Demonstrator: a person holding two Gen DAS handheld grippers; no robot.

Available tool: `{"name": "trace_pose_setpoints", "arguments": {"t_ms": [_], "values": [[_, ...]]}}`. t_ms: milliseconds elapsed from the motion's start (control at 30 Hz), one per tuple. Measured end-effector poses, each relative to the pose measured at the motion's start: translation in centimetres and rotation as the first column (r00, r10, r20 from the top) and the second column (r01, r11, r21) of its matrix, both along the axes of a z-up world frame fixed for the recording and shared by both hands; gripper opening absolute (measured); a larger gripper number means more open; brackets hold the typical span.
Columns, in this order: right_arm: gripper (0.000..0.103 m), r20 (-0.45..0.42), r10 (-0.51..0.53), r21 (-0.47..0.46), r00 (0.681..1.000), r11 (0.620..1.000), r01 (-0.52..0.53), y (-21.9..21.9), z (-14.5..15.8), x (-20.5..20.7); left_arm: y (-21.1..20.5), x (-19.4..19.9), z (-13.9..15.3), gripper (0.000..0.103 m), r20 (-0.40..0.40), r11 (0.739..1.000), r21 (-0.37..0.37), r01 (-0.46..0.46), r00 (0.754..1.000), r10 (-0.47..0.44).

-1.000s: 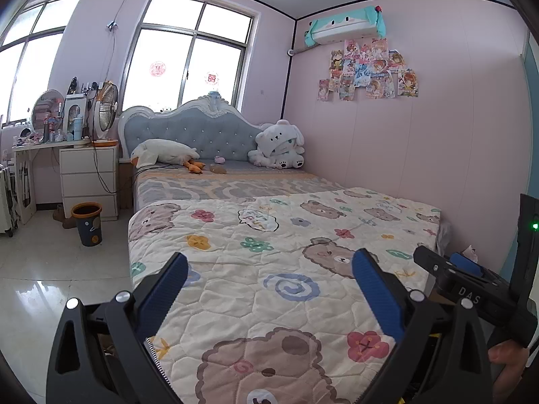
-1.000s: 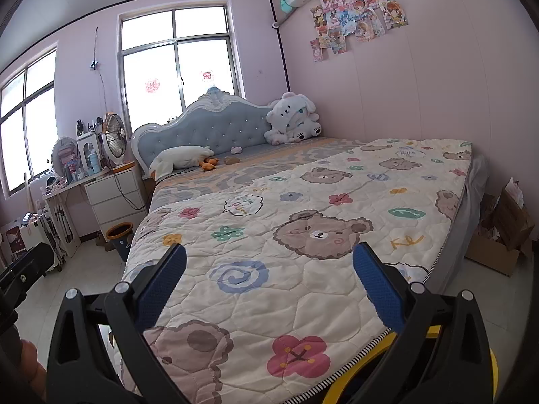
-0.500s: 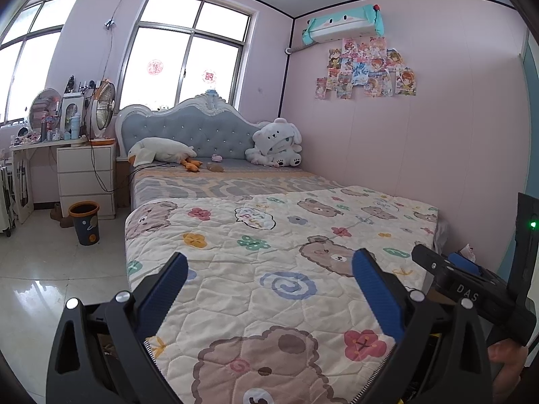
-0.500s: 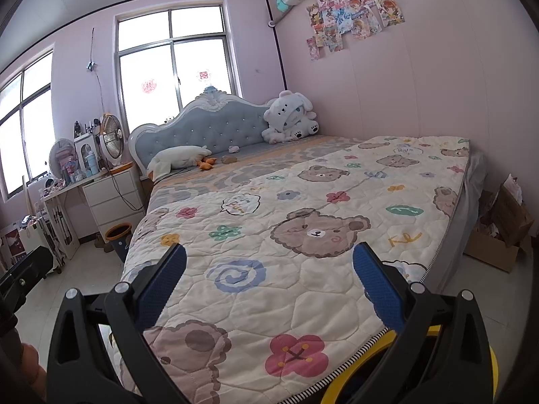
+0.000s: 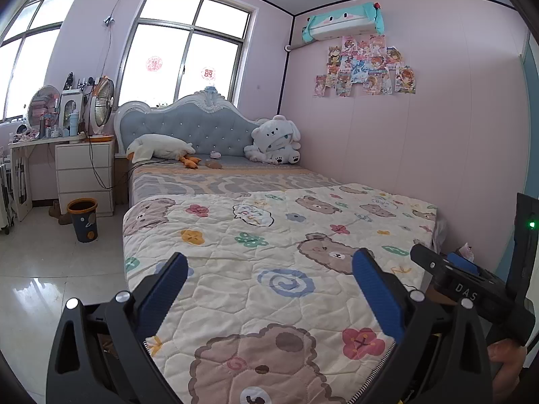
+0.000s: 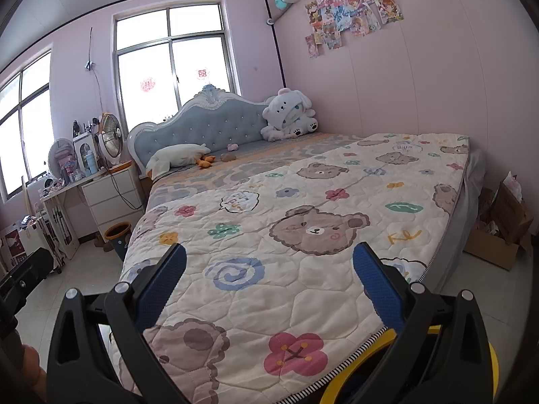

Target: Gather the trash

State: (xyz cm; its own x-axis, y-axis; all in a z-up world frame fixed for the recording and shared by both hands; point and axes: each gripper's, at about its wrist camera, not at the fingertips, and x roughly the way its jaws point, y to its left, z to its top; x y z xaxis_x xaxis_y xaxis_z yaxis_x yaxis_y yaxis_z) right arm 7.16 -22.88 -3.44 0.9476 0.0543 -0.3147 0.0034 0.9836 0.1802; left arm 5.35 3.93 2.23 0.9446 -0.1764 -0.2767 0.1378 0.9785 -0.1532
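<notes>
We are holding left gripper [image 5: 269, 279] and right gripper [image 6: 269, 269], fingers apart, empty, over quilted bear-print blanket [image 5: 269, 235] (soft, puffy); round wastebasket [image 5: 83, 219] standing beside bed.

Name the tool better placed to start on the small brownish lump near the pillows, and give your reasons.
Left, marginally. Both tools are open and empty over the foot of the quilt. The lump lies toward the goose plush side, nearer the left tool than the right tool.

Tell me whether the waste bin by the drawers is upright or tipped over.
Upright. The waste bin stands on the floor with its orange rim level and facing up. What it holds cannot be told.
</notes>
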Motion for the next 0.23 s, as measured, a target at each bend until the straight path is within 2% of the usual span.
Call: {"name": "trace_pose_setpoints", "arguments": {"t_ms": [233], "values": [[0.095, -0.007, -0.002, 0.001, 1.000, 1.000, 0.002, 0.01, -0.40, -0.08, 0.13, 0.11, -0.06, 0.095, -0.005, 1.000, -0.003, 0.007, 1.000, -0.007]]}}
